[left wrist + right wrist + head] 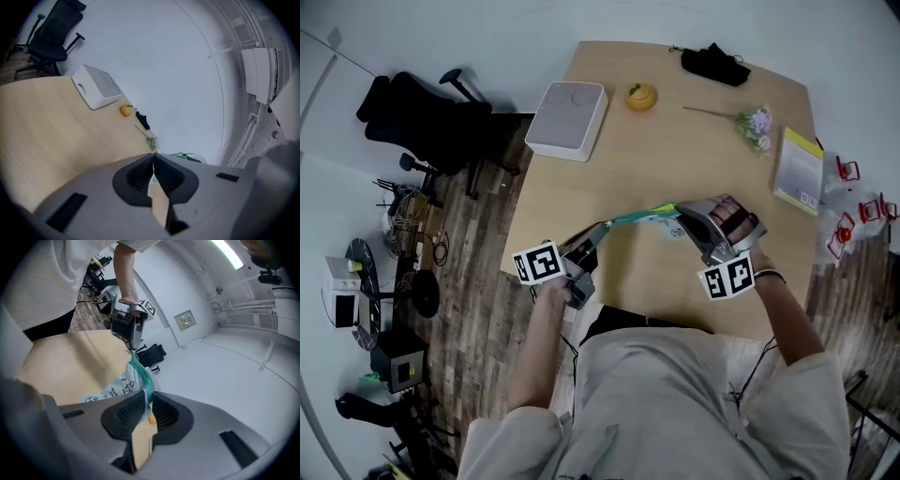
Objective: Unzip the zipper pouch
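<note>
Both grippers are closed on the pouch. The right gripper (149,401) has its jaws pressed on one end of the pouch (124,383), with the teal zipper edge running in between the pads. The left gripper (602,228) has its jaws together, pinching the opposite end; I cannot tell whether it has the zipper pull or only fabric. The pouch hangs taut in the air between the two tips, above the near part of the table (675,141). Its long axis runs straight from one gripper to the other. I judge the unzipping must follow that line.
</note>
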The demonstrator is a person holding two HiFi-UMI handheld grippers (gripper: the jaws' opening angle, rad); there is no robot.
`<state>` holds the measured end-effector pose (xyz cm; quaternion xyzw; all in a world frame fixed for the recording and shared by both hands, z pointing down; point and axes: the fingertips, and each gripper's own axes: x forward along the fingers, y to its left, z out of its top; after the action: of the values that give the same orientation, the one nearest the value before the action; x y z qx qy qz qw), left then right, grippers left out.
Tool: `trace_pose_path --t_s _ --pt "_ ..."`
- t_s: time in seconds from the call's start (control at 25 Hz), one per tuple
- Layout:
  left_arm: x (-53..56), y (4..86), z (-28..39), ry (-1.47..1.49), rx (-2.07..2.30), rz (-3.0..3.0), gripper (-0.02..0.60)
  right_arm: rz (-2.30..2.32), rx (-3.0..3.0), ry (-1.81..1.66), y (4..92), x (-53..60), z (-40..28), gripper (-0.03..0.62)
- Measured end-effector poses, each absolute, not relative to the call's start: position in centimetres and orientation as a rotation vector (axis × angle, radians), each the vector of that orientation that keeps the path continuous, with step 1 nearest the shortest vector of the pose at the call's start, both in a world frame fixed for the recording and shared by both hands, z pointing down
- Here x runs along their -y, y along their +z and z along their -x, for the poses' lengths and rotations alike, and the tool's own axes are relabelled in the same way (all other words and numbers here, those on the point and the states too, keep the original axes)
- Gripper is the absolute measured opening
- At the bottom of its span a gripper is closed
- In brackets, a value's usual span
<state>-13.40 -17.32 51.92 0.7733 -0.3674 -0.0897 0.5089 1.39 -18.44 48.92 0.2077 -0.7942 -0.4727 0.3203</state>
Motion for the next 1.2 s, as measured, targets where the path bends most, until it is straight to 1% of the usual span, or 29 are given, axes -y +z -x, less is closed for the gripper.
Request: trace_pose_path --t_s 0.36,0.92,1.2 --pt "17.6 51.0 13.5 -0.217 0.917 -1.905 0.025 -0.59 2.116 -1.207 48.0 18.8 -1.1 0.055" --pt "18.9 49.9 14.3 -0.127 1.059 -2.006 0.028 -0.685 2.128 -1.152 46.2 20.4 -2.0 0.054" --pt "18.6 48.9 13.3 0.013 1.138 -2.126 0.028 -0.733 2.139 -1.076 46.7 20.9 -2.8 0.054"
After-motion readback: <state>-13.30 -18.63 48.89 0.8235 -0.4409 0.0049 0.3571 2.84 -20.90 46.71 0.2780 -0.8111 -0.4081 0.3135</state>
